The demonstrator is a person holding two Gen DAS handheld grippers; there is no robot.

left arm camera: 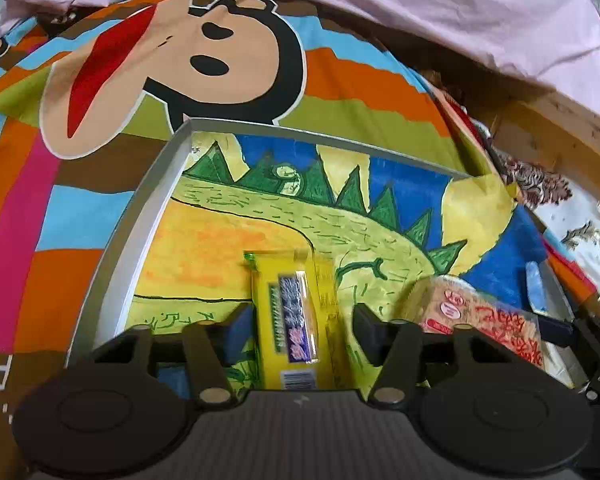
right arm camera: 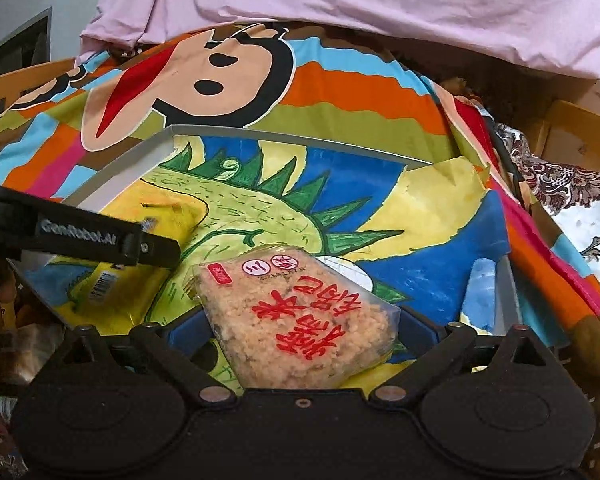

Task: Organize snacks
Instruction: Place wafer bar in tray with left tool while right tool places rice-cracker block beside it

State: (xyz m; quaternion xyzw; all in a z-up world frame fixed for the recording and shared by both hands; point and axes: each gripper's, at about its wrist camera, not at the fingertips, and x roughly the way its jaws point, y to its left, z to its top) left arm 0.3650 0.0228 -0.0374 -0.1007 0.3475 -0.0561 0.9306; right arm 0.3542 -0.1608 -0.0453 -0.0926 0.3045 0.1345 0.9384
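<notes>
Where our left wrist camera looks down, we see a shallow white tray (left arm camera: 118,240) lined with a crayon dinosaur drawing (left arm camera: 284,216), lying on a bright striped cartoon bedsheet (left arm camera: 52,208). Our left tongs (left arm camera: 304,320) stand partly spread over the near end of the tray, and a yellow snack bar (left arm camera: 292,316) lies lengthwise between the fingers with a gap on either side, so nothing is gripped. Just to the right of that bar in the tray sits a clear rice cracker packet (left arm camera: 480,316) with red lettering. A pink cloth (left arm camera: 420,4) is bunched beyond the far side of the tray.

From our right wrist camera, the same tray (right arm camera: 116,168) fills the middle. Our right tongs (right arm camera: 300,328) are spread wide at its near edge, and the rice cracker packet (right arm camera: 300,320) rests on the drawing (right arm camera: 260,208) between the fingers; we cannot tell whether the pads touch it. Left of the packet, the yellow snack bar (right arm camera: 108,284) lies in the tray beneath the black finger of the left tongs (right arm camera: 76,232).
</notes>
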